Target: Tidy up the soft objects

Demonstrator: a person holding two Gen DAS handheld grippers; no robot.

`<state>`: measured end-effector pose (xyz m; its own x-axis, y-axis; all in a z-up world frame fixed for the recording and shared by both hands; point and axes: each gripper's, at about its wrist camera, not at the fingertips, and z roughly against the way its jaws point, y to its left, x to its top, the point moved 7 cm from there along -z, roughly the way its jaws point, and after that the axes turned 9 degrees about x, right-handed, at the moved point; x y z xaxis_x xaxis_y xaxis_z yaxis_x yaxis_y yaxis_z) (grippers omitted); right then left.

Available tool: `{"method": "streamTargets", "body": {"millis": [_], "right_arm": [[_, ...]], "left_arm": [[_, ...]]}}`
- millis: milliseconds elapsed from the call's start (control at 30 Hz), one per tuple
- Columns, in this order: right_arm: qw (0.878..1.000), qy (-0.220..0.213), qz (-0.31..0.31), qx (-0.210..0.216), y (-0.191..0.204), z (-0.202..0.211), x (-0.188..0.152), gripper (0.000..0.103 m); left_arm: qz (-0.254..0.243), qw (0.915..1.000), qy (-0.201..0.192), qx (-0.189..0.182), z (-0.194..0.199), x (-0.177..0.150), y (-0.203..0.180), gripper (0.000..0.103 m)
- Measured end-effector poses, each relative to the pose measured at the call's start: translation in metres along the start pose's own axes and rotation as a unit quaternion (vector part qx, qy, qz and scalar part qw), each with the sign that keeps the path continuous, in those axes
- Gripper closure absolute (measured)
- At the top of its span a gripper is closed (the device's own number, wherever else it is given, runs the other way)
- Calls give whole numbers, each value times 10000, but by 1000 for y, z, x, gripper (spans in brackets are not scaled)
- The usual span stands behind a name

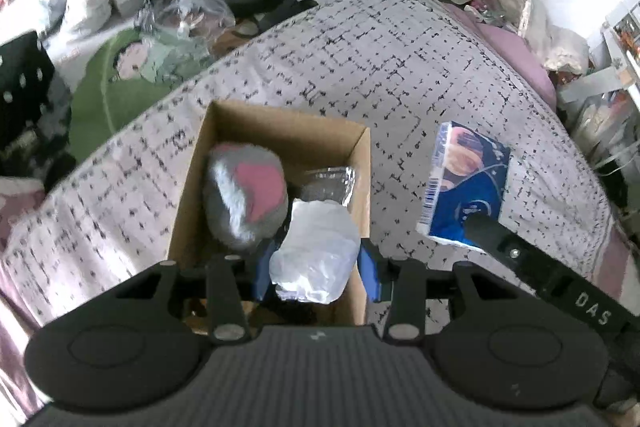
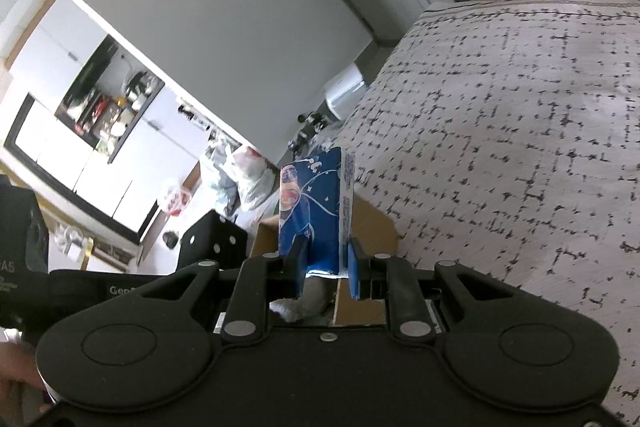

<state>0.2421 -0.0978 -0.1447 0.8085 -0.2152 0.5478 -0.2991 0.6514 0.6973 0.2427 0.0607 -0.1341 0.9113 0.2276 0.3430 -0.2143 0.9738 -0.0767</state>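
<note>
An open cardboard box (image 1: 360,163) sits on the patterned bedspread (image 1: 400,67). Inside lie a grey and pink plush (image 1: 248,195) and a clear plastic item (image 1: 328,183). My left gripper (image 1: 316,267) is shut on a white plastic-wrapped soft pack (image 1: 316,251), held over the box's near end. My right gripper (image 2: 326,267) is shut on a blue tissue pack (image 2: 312,211) and holds it in the air next to the box; the pack (image 1: 468,183) and a right finger (image 1: 492,235) show in the left wrist view.
The bed's far edge drops to a floor with a green cushion (image 1: 116,87), bags and clutter. A pink pillow (image 1: 516,47) lies at the bed's head by a cluttered shelf. A black perforated box (image 2: 212,239) stands beside the bed.
</note>
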Motion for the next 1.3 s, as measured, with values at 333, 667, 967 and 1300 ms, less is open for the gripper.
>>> {"method": "streamTargets", "body": {"millis": [333,667,967,1300], "right_arm": [[9997,255,40,-5,11,-14,-15,83],[9983,541,202,55,23,-30,-30,82],[9976,678,99,-69,13,-28,-37,46],[9993,320,-123,-124,-12,26,-22,46]], "left_arm": [[255,9971,591,-399,-25,-22,19,52],[359,9978,522,-192,-13,-14,48,41],[366,9990,264,50,6,-14,69,34],[373,9991,-33,188,25,-23,65,17]]}}
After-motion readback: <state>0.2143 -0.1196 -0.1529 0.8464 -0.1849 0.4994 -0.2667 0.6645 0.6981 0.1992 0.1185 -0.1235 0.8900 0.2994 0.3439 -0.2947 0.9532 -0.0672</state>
